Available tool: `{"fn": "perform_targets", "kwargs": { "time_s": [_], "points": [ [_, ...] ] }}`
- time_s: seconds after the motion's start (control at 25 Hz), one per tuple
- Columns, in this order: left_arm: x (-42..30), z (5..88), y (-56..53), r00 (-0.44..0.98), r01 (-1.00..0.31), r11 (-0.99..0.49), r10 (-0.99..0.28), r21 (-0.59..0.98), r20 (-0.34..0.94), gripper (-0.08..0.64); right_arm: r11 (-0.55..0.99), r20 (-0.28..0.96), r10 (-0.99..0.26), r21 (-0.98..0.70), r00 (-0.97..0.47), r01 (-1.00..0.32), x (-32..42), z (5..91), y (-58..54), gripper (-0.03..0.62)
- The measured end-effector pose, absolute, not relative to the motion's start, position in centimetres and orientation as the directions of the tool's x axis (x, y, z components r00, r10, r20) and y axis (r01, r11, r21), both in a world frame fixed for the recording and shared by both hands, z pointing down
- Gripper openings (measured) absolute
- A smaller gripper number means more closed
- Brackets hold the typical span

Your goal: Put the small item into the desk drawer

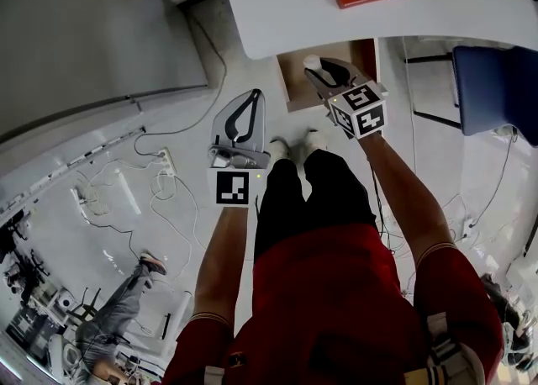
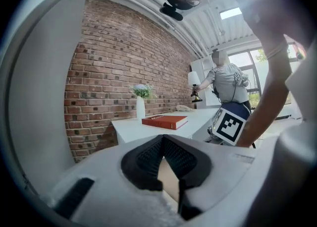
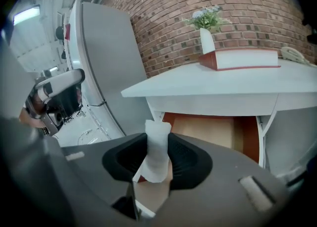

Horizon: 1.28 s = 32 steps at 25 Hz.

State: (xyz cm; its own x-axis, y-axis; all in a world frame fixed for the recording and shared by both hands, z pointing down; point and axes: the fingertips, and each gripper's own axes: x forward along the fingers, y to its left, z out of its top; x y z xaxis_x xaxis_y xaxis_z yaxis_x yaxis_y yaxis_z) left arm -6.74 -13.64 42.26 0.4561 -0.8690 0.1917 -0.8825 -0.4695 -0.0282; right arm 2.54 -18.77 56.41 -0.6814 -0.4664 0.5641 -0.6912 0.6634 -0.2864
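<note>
Right gripper (image 3: 158,141) is clamped on the small white item (image 3: 157,157). The jaws sit fairly wide around it, and its soft, crumpled end pokes out past the tips. Left gripper (image 2: 163,141) is closed at the tips with nothing in it, and it hangs off to the left, out of the way.

The item sits in front of the open drawer (image 3: 213,128), not down inside yet.

My worries:
- The soft item squirms out of the pads and drops to the floor short of the drawer.
- The protruding end snags the desk (image 3: 213,86) edge right above the opening if I go in high.
- An early release leaves it on the drawer's front rim.

What I see of the drawer is bare, nothing blocking. Loose cables (image 1: 160,198) lie on the floor to the left and a blue chair (image 1: 496,89) stands to the right, both off the path. Far on the desktop are a red book (image 3: 237,58) and a white vase with flowers (image 3: 207,35), with a brick wall (image 3: 198,3) behind.
</note>
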Motion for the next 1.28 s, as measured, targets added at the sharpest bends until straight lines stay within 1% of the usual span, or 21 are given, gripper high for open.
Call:
{"fn": "perform_targets", "kwargs": {
  "time_s": [0.24, 0.68, 1.0, 1.28],
  "points": [
    [-7.0, 46.3, -15.3, 0.474, -0.870, -0.493, -0.851, -0.029, 0.226, 0.006, 0.646, 0.603, -0.452, -0.287, -0.657, -0.708, 1.4, 61.3, -21.5, 0.143],
    [-8.1, 51.7, -17.5, 0.462, -0.876, -0.481, -0.847, -0.009, 0.263, 0.006, 0.638, 0.661, -0.417, -0.276, -0.624, -0.719, 0.1, 68.8, -24.3, 0.143],
    [-9.0, 54.4, -18.2, 0.466, -0.870, -0.493, -0.833, -0.018, 0.299, 0.006, 0.624, 0.717, -0.390, -0.257, -0.579, -0.738, -0.2, 73.2, -25.7, 0.144],
    [-9.4, 54.7, -18.5, 0.455, -0.880, -0.474, -0.842, 0.004, 0.288, 0.006, 0.610, 0.755, -0.375, -0.236, -0.538, -0.756, -0.2, 75.1, -26.0, 0.147]
  ]
}}
